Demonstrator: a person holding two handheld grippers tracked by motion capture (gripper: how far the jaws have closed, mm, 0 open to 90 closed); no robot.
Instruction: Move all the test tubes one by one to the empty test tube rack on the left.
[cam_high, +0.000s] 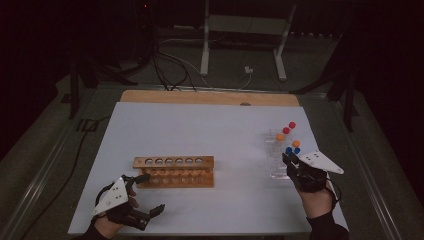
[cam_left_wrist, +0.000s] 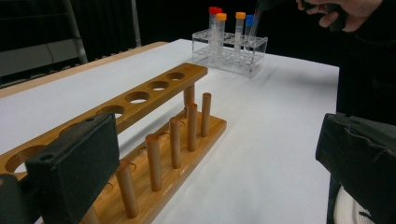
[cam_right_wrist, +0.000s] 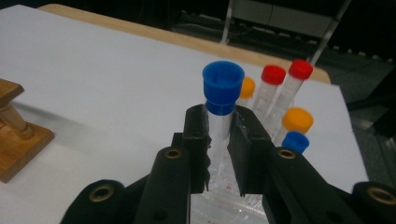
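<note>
My right gripper (cam_right_wrist: 220, 119) is shut on a clear tube with a blue cap (cam_right_wrist: 222, 88), just below the cap, above the clear plastic rack (cam_high: 277, 169). In the high view this right gripper (cam_high: 289, 159) is at the rack's near end. Other tubes stand in the rack: two red-capped (cam_right_wrist: 273, 74), two orange-capped (cam_right_wrist: 297, 120) and one blue-capped (cam_right_wrist: 295, 141). The wooden rack (cam_high: 174, 171) with a row of holes and pegs sits left of centre. My left gripper (cam_high: 152, 192) is open beside the wooden rack's near left end, with nothing between its jaws.
A white sheet (cam_high: 210, 130) covers the table, with a wooden edge (cam_high: 210, 97) at the far side. From the left gripper view, the wooden rack (cam_left_wrist: 154, 88) runs toward the clear rack (cam_left_wrist: 231, 51). Cables and a metal stand lie on the floor beyond.
</note>
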